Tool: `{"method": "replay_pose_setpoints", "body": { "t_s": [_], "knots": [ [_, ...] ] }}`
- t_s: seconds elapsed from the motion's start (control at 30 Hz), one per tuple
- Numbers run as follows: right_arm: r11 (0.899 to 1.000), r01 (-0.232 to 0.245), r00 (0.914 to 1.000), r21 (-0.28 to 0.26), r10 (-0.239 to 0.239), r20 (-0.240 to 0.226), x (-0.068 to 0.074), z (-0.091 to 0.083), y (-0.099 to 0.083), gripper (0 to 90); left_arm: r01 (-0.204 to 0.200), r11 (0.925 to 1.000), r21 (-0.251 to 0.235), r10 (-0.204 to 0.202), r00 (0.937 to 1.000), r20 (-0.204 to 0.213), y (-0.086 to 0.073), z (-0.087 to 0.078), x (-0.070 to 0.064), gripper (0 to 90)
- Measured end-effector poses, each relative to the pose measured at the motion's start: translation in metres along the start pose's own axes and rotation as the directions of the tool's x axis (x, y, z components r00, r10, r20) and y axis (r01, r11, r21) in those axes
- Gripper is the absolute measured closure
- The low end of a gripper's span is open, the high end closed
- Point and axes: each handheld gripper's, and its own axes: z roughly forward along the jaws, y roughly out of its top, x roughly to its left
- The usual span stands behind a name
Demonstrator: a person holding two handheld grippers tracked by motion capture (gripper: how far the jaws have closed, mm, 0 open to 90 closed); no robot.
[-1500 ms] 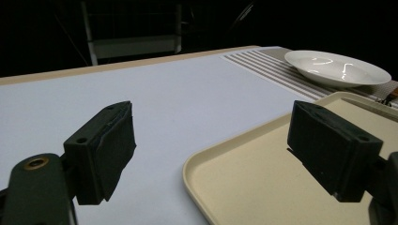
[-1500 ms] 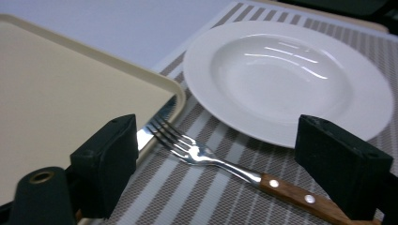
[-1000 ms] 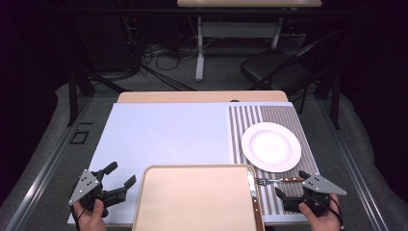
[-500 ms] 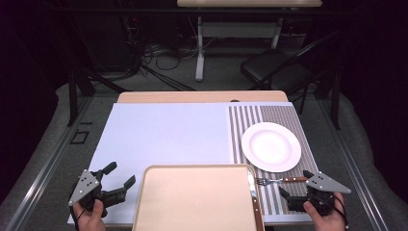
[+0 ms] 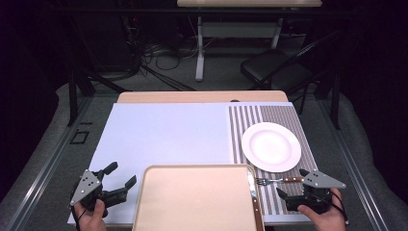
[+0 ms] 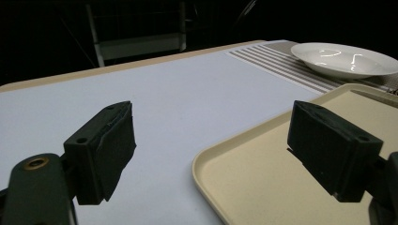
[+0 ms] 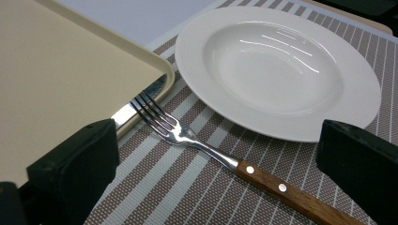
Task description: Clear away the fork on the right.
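Dark room, black chair (image 5: 279, 72), cables (image 5: 149, 57) on grey floor beyond the table.

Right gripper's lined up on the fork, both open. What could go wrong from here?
1. The fork lies flat on the striped placemat, tines close to the tray edge and a knife beside it; closing the right gripper could nudge those.
2. The plate rim sits near the handle, so a wide approach might clip it.
3. The left gripper straddles the tray's corner and could shift it.
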Motion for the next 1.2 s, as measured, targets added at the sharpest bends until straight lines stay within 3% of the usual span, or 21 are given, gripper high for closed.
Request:
{"method": "replay_pose_setpoints", "body": {
  "t_s": [0.27, 0.53, 0.83, 1.0, 1.2],
  "knots": [
    [0.994, 0.074, 0.9973, 0.078, -0.074, -0.003, -0.004, 0.002, 0.007, 0.0, -0.001, 1.0000, 0.000, 0.001, 1.0000, -0.001, 0.000, 0.000, -0.001, 15.6],
    [0.986, 0.129, 0.9914, 0.105, -0.131, 0.005, -0.009, 0.000, 0.016, 1.1, 0.000, 1.0000, -0.002, 0.000, 1.0000, -0.001, 0.000, 0.000, -0.002, 15.6],
    [0.969, 0.194, 0.9805, 0.153, -0.197, 0.002, -0.014, 0.004, 0.022, 5.3, -0.003, 1.0000, -0.001, 0.003, 1.0000, 0.004, 0.001, 0.000, -0.002, 15.6],
    [0.952, 0.256, 0.9662, 0.169, -0.257, -0.014, -0.013, 0.008, 0.025, 7.1, -0.004, 1.0000, 0.001, 0.004, 1.0000, 0.004, 0.001, 0.000, -0.002, 15.6],
    [0.913, 0.346, 0.9373, 0.215, -0.346, -0.037, -0.010, 0.011, 0.028, 14.3, -0.004, 1.0000, -0.003, 0.004, 1.0000, 0.000, 0.001, -0.001, -0.003, 15.6]
  ]
}}
